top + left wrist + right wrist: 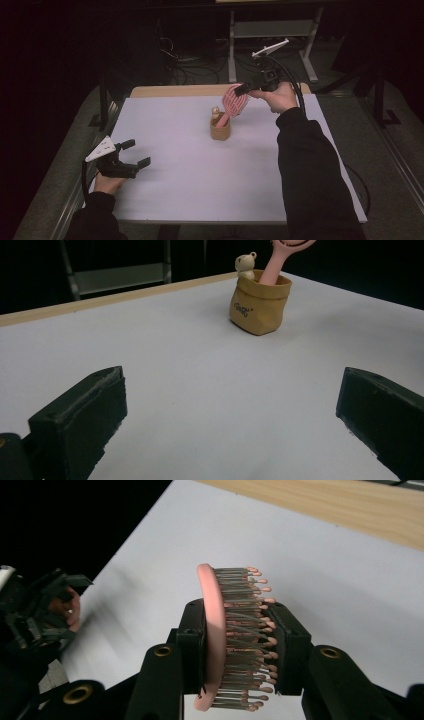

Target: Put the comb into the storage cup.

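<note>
Hairbrush (220, 640) head between right jaws

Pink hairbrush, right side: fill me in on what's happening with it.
A person's right gripper is shut on the head of the pink hairbrush, with its handle down in the small tan pouch mid-table, beside a little bear figure. The left gripper rests open near the white table's front left corner, holding nothing.

The hairbrush (280, 260) head is cut off at the top edge — its handle end is hidden inside the pouch (260, 302).
</note>
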